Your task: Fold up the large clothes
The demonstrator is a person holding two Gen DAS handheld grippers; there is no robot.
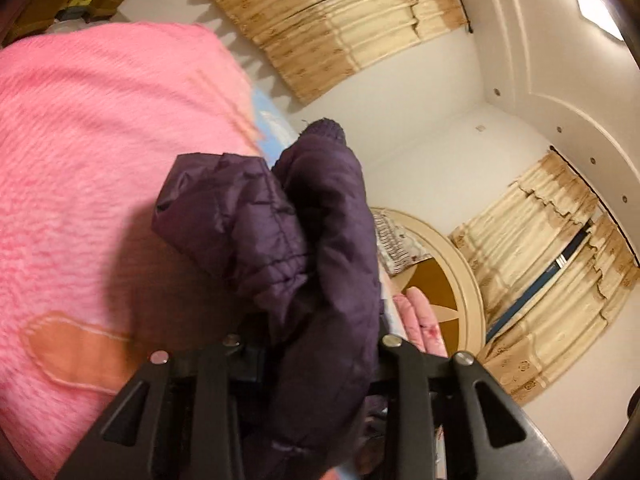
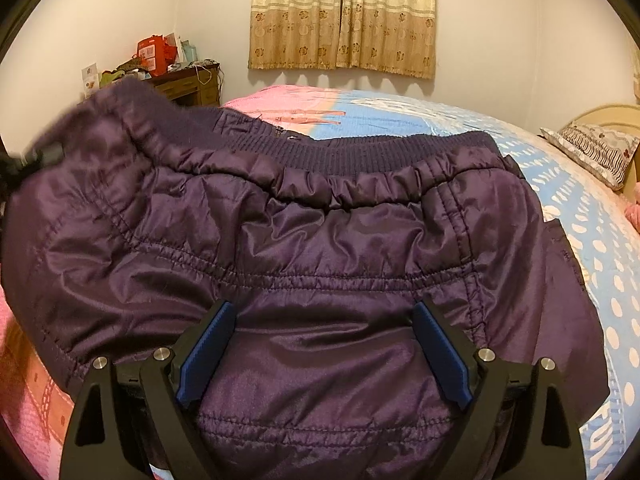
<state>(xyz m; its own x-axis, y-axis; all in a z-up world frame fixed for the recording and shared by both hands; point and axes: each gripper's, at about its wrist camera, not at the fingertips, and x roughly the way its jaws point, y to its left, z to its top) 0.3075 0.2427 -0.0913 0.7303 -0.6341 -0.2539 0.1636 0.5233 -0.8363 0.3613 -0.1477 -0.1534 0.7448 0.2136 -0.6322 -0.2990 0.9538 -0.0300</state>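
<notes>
Bed (image 2: pixel 500 152) filled frame, pink-and-blue cover, plenty of open room upper right. Purple padded jacket (image 2: pixel 304 264) lay spread across centre, ribbed hem (image 2: pixel 360 152) toward curtain (image 2: pixel 342 16). Looked light, puffy, slick-shelled; likely to slide, so take seams or hem. Left gripper (image 1: pixel 316 344) pinched bunched jacket corner, lifted at left edge of right view. Right gripper (image 2: pixel 324 344) hovered spread wide over back panel, holding nothing.

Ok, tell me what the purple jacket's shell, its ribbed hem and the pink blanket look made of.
Purple jacket shell: likely nylon or polyester, glossy, quilted stitch lines.
Ribbed hem: matte knit, vertical ribs.
Pink blanket: probably fleece or plush, fuzzy nap.
</notes>
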